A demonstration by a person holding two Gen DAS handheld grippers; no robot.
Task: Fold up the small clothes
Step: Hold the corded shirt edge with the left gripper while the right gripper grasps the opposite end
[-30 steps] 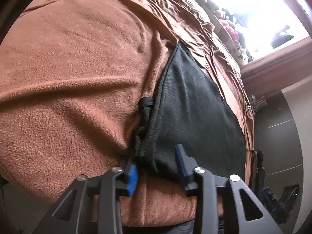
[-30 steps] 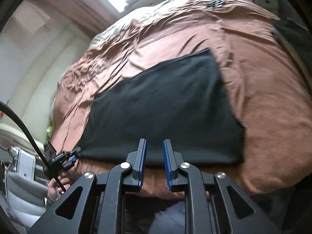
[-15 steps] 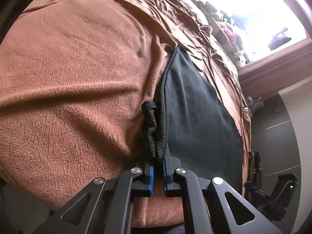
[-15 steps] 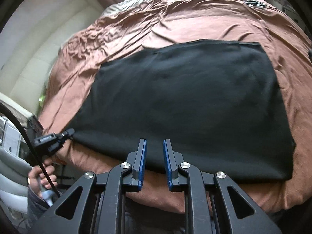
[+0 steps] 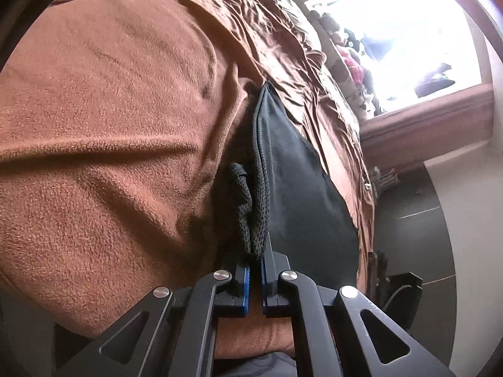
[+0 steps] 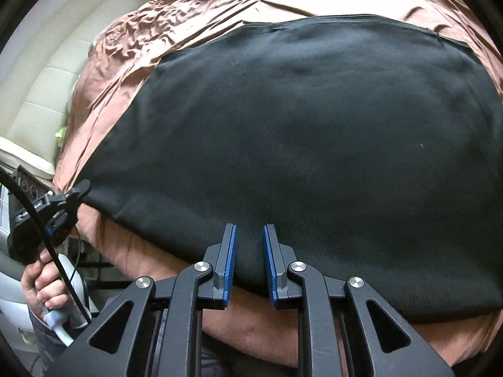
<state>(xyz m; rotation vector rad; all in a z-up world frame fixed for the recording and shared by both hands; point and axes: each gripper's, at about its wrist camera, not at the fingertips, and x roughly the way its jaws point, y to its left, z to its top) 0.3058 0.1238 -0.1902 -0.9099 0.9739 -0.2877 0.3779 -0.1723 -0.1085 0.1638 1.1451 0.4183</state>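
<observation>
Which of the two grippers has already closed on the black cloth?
The left gripper: its jaws are shut on a bunched corner of the black cloth. The right gripper has its jaws apart over the cloth's near edge.

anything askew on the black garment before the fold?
One thing: at the corner clamped by the left gripper, a knotted cord sticks out past the black garment edge onto the brown blanket. Otherwise it lies flat; right gripper open at its near edge.

We see a bed covered by a rumpled brown fleece blanket (image 6: 220,9); a black garment (image 6: 314,144) lies spread flat on its near part.
</observation>
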